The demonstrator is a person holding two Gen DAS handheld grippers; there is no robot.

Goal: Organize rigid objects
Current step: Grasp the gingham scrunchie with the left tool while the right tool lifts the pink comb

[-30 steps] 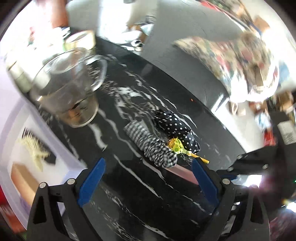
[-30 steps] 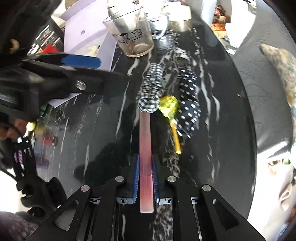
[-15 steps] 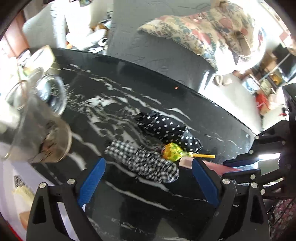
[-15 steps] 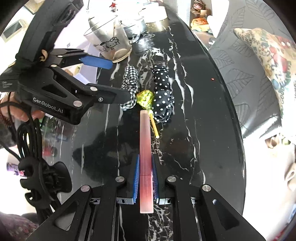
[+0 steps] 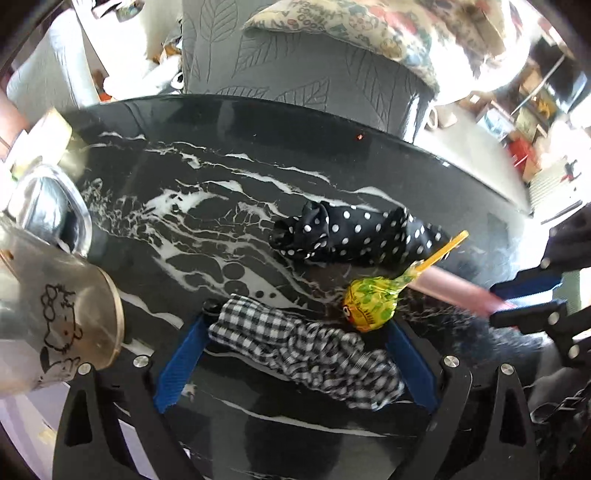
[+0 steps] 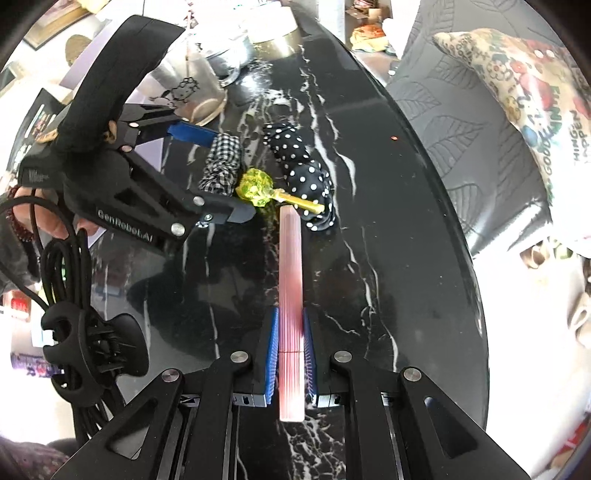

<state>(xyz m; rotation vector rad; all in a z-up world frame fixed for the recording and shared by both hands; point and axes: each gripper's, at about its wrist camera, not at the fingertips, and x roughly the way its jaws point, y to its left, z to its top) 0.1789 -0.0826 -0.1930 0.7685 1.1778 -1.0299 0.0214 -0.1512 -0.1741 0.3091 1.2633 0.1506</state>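
Right now the left gripper (image 5: 295,350) hangs low over the black marble counter (image 5: 207,206) with its jaws spread wide, one blue pad at each end of the checked cloth roll (image 5: 306,350), which lies lengthwise between them; the pads look close to the cloth but whether they touch it I cannot tell. Nothing is clamped there. A lollipop (image 5: 369,306) in yellow-green wrapper lies just beside the right end of that roll, its yellow stick slanting up and away over the edge of the dotted cloth roll (image 5: 354,236), which sits a little farther off on the counter. The right gripper (image 6: 290,354) has its jaws closed tight on a long pink stick (image 6: 290,280), gripped near its rear so that most of it juts forward; the far tip reaches almost to the lollipop's stick, near the dotted roll. Off to the left a clear glass mug (image 5: 48,325) with a cartoon cat drawn on it stands near the counter's edge, with a shiny metal vessel (image 5: 48,210) just behind it. A person's hand (image 6: 48,221) holds the left gripper's handle, black cable looped below it. Beyond the counter stands a grey leaf-patterned seat (image 5: 303,66) with a colourful printed cushion (image 5: 388,26) on it.
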